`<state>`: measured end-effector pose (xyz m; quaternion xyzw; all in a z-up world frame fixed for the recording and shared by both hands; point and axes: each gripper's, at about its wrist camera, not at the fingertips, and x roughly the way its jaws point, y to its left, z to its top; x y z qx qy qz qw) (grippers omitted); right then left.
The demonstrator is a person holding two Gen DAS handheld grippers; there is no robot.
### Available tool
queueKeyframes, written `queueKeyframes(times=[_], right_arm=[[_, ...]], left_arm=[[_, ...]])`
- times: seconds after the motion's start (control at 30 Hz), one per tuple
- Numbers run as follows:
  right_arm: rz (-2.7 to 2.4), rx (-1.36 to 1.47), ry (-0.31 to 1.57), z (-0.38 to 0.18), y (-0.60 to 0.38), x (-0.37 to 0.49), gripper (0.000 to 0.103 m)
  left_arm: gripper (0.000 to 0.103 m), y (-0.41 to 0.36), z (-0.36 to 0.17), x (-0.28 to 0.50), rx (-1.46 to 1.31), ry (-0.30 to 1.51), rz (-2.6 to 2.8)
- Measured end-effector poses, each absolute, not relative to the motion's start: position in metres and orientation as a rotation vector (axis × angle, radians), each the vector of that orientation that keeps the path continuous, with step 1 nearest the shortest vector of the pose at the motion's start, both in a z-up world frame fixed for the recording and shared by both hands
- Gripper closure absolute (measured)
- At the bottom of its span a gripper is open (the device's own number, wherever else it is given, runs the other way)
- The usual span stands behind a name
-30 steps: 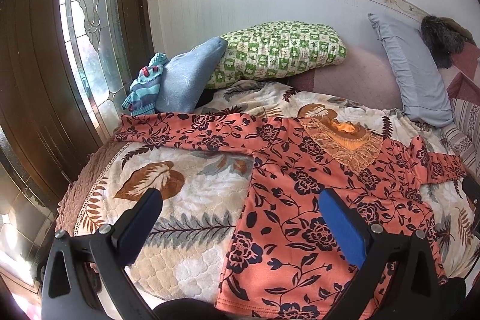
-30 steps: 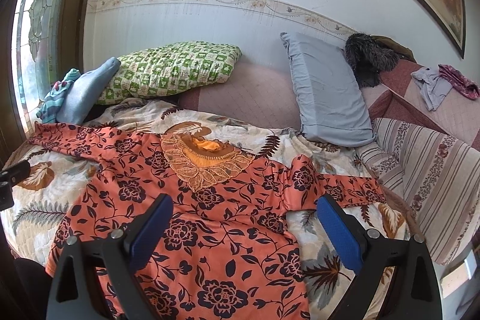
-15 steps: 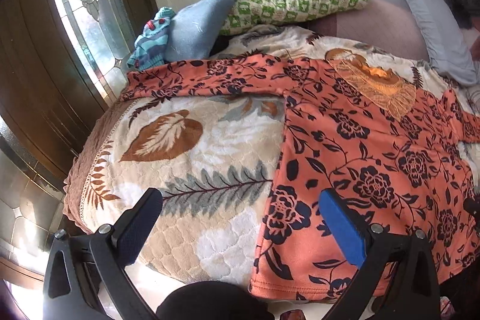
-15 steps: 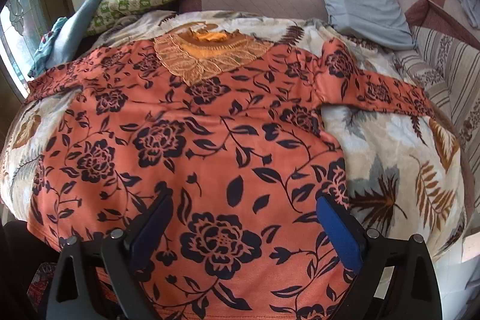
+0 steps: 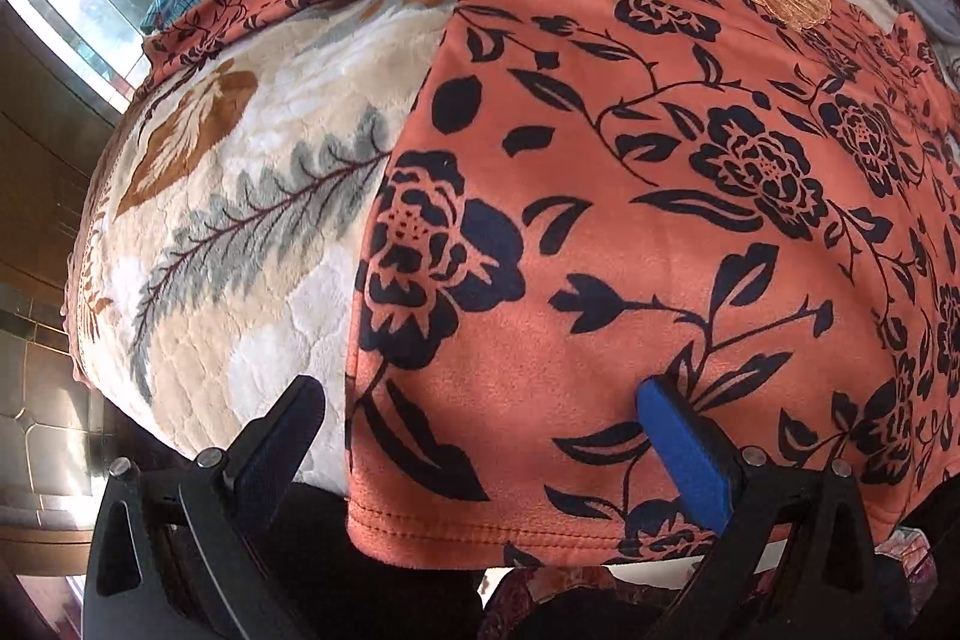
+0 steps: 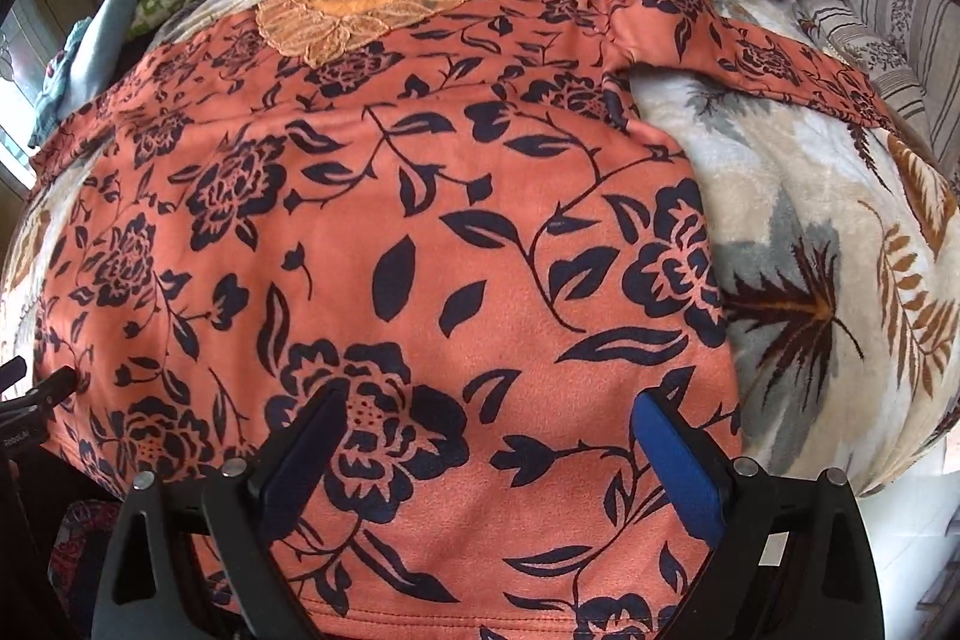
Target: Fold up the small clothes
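Over the bed, we have dropped both grippers from a wide view of the room down to the near hem of the orange flowered top, so grasping seems next. Left gripper and right gripper fingers stand apart, holding nothing. Soft velvety cloth lies flat, sleeves outspread, on a plush leaf-patterned blanket.
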<state>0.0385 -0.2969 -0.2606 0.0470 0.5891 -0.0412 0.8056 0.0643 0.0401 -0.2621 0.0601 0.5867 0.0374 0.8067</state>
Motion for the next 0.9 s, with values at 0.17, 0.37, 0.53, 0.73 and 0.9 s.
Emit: queueKeyframes(times=[0.17,0.37,0.53,0.73,0.9], right_arm=[[-0.068,0.093,1.281,-0.269,-0.3,0.036,0.004],[0.002,0.093,1.23,-0.248,-0.289,0.058,0.005],[0.119,0.128,1.137,-0.232,-0.265,0.109,0.005],[0.252,0.092,1.045,-0.245,-0.219,0.167,0.005],[0.329,0.051,0.968,-0.261,-0.2,0.188,0.021]], left_arm=[[0.0,0.047,-0.256,0.064,0.103,1.277,0.07],[0.0,0.094,-0.201,0.085,-0.054,1.157,0.062],[0.0,0.177,-0.177,0.137,-0.21,1.086,0.19],[0.0,0.328,-0.174,0.217,-0.423,1.011,0.422],[0.017,0.415,-0.197,0.269,-0.658,0.994,0.497]])
